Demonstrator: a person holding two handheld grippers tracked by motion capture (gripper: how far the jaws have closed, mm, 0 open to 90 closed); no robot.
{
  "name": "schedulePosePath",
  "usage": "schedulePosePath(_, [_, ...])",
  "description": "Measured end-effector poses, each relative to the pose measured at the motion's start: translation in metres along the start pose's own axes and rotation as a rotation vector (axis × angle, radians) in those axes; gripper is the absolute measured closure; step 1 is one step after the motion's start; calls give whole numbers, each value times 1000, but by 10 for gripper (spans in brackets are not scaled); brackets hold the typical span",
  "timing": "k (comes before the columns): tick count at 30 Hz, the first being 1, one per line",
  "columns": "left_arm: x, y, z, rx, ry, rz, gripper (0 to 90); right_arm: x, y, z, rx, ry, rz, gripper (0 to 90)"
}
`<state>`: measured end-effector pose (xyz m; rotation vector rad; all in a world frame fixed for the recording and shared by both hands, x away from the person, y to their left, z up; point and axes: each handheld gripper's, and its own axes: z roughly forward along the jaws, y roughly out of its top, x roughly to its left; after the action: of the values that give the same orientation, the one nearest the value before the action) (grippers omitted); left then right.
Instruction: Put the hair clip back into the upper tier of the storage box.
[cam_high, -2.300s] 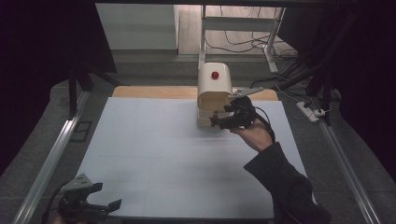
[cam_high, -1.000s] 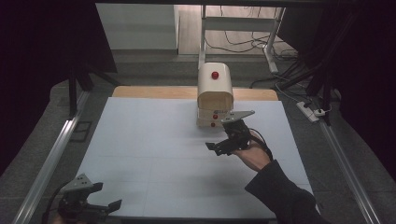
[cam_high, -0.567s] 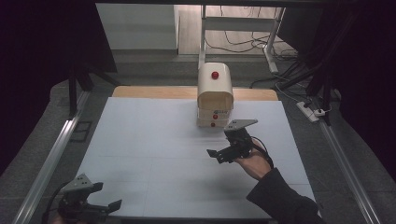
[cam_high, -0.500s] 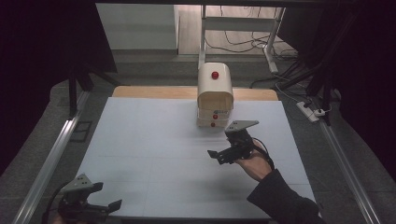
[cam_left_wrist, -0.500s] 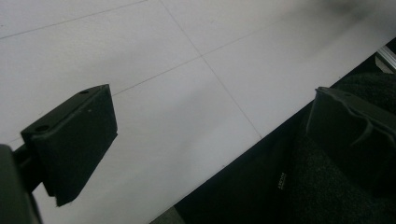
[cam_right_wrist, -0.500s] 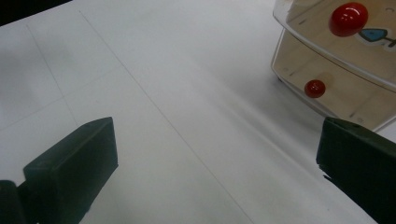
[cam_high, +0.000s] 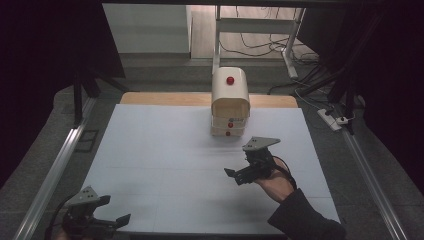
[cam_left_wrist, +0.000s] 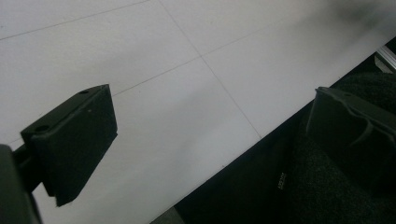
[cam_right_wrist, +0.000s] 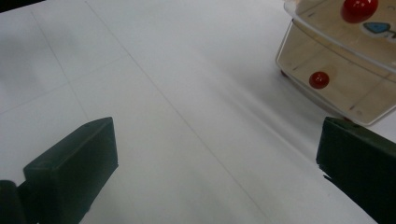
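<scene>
Right gripper (cam_high: 243, 175) hovers over the white table sheet (cam_high: 165, 150) with its jaws spread wide and nothing between them; in the right gripper view (cam_right_wrist: 215, 182) only bare sheet lies in the gap. It sits near the wooden box (cam_high: 230, 102), on the person's side of it and slightly to the right, clearly apart from it. That box stands upright at the far middle of the sheet, cream-coloured with a rounded top, a red knob (cam_high: 230, 80) on top and a smaller red knob (cam_high: 228, 133) on its low front drawer. From the right gripper view the box (cam_right_wrist: 336, 70) appears at the upper right, beyond the right-hand jaw. Left gripper (cam_high: 112, 222) rests at the near left corner of the sheet, well apart from the box, its jaws likewise wide and empty, one of them hanging past the sheet's edge (cam_left_wrist: 243, 149).
</scene>
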<state>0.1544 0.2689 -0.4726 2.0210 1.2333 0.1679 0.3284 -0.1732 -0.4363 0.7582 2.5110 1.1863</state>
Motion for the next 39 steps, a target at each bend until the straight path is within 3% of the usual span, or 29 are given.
schedulePosePath(20, [0,0,0,2,-1,1,17,2,-34,-20,17,-36,15,0])
schedulePosePath(39, [0,0,0,4,1,1,17,-1,-60,-43,54,-31,81,0])
